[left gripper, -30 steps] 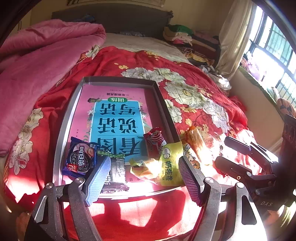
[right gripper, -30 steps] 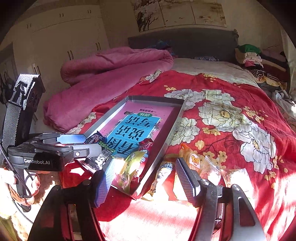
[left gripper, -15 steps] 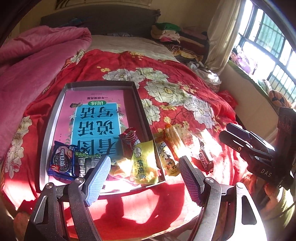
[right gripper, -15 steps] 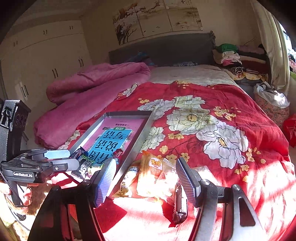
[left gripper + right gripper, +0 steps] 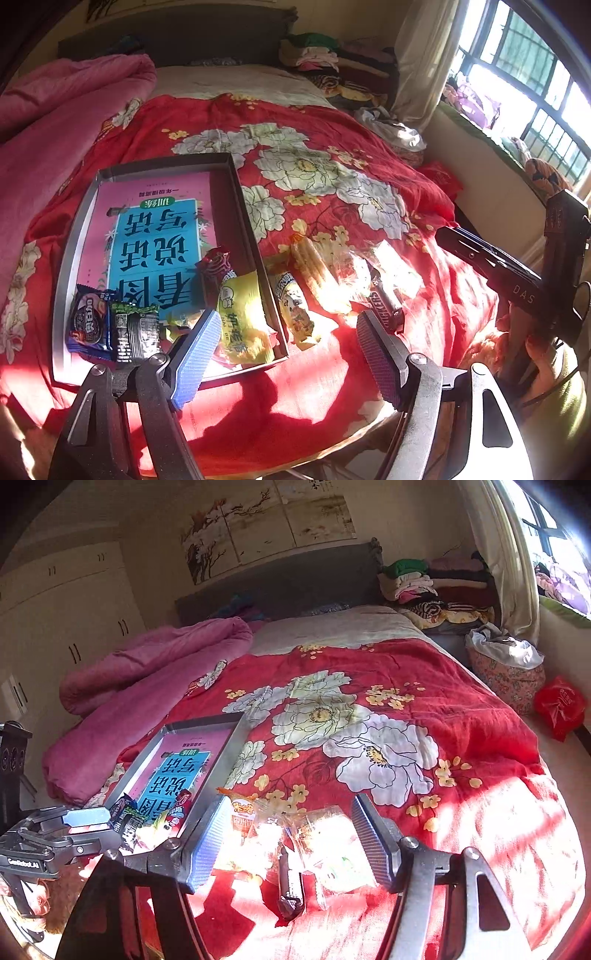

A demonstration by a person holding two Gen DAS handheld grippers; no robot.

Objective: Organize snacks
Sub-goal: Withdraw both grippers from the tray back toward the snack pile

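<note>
Left gripper [image 5: 284,354] hangs with jaws apart, nothing between them, over the near edge of a red floral quilt [image 5: 332,155]. Grey tray [image 5: 74,236] at left holds a pink-and-blue book [image 5: 159,236] and snack packets — yellow packet [image 5: 242,321], dark blue cookie packet [image 5: 88,325]. Loose snacks [image 5: 332,273] lie right of the tray. Right gripper [image 5: 491,258] far right.

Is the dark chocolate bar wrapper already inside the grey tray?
No: the dark chocolate bar wrapper lies on the red floral bedspread, outside the right wall of the grey tray, among the other loose snacks.
</note>
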